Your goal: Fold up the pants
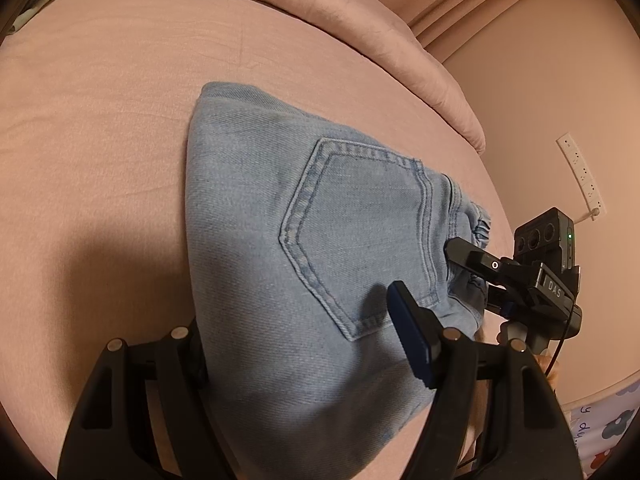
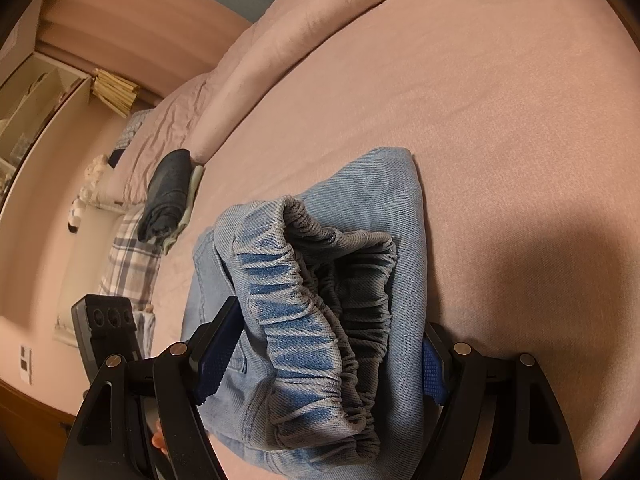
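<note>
The light blue denim pants (image 1: 280, 248) are lying folded into a thick bundle on the pink bed sheet (image 1: 100, 120). A stitched back pocket (image 1: 360, 236) is facing up, and the gathered elastic waistband (image 2: 320, 312) is bunching open toward the right gripper (image 2: 324, 360). The left gripper (image 1: 304, 340) is standing wide around one end of the bundle; the right one is standing wide around the waistband end. Whether the pads are pressing the cloth, I cannot tell. Dark folded clothes (image 2: 166, 196) are lying far off near the duvet (image 2: 280, 32).
</note>
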A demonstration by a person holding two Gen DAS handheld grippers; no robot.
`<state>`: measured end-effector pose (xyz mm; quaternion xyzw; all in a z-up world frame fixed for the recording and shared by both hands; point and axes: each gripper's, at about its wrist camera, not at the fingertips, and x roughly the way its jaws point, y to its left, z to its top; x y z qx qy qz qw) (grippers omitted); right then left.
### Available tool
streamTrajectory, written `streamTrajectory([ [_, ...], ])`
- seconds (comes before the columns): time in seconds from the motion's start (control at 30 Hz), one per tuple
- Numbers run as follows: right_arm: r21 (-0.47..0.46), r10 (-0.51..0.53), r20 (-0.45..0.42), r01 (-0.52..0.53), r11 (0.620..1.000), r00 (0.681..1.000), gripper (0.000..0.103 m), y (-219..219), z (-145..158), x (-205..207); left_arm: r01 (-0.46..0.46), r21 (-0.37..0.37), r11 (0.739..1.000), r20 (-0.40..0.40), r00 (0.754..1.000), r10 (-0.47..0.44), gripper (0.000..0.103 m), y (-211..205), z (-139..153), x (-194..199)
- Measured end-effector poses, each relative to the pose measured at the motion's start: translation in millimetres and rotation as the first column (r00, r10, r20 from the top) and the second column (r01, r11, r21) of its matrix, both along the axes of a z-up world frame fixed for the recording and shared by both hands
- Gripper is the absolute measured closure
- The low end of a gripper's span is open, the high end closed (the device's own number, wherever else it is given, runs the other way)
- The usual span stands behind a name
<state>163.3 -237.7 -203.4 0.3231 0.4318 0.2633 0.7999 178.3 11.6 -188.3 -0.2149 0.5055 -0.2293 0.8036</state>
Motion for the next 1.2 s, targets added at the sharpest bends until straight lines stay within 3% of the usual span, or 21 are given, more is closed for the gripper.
streamTrajectory([
  [0.23,-0.001,-0.005,0.003,0.005,1.000,1.000,0.024,0.9,-0.5,-5.3,-0.010,0.020,1.000,-0.007,1.000,0.010,0.037,0.1,0.9,0.9],
  [1.2,0.011,-0.007,0.015,0.007,1.000,1.000,0.024,-0.9,-1.4,-9.3,-0.027,0.086,0.996,-0.036,0.999,0.030,0.037,-3.1,2.6,2.6],
])
